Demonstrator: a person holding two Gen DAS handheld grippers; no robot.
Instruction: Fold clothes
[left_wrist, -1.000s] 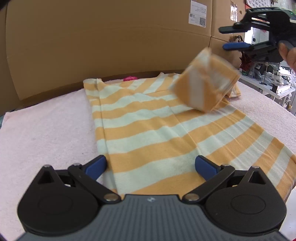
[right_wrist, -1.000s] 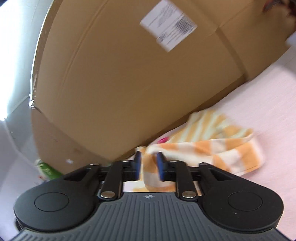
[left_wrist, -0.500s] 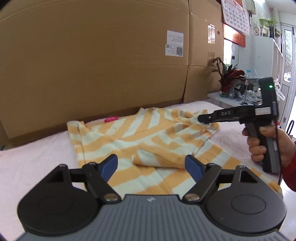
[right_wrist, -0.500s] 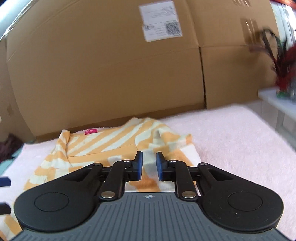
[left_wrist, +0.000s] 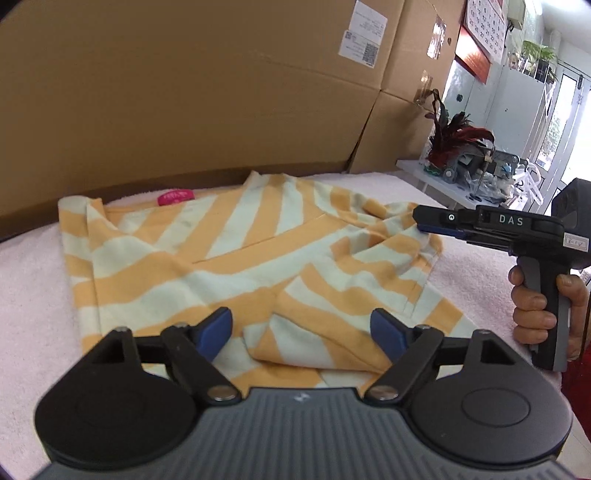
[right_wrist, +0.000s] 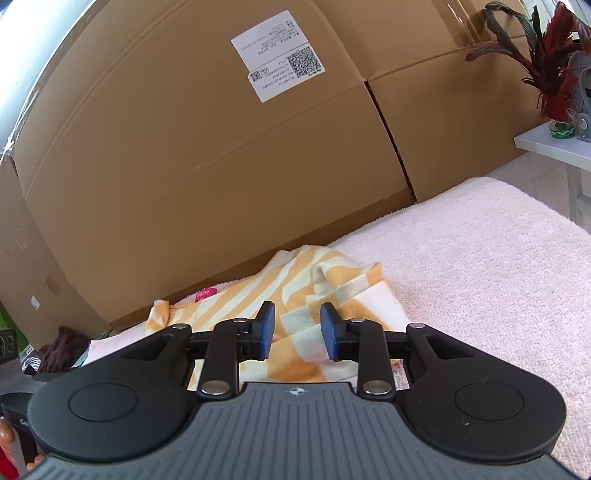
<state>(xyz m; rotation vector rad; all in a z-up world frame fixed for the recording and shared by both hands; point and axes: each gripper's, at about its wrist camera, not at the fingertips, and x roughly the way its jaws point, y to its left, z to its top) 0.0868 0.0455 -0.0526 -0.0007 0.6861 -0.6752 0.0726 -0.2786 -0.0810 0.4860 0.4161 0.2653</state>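
An orange and white striped shirt (left_wrist: 229, 251) lies on the pink towel-covered table (left_wrist: 33, 280), with its right side folded over onto the body. My left gripper (left_wrist: 301, 330) is open and empty, just above the shirt's near hem. My right gripper (right_wrist: 297, 328) is open and empty, hovering over the rumpled right edge of the shirt (right_wrist: 332, 291). It also shows in the left wrist view (left_wrist: 424, 221) at the shirt's right side, held by a hand. A pink label (left_wrist: 175, 196) marks the collar.
Large cardboard boxes (left_wrist: 207, 92) stand close behind the table. A white side table (left_wrist: 443, 177) with a red-leaved plant (left_wrist: 454, 133) and clutter stands at the right. Dark items (right_wrist: 62, 347) lie off the table's left end. Bare pink towel (right_wrist: 480, 251) lies to the right of the shirt.
My right gripper carried the shirt's right part over onto the body, lowered it and opened, letting the cloth go. My left gripper stayed open near the hem.
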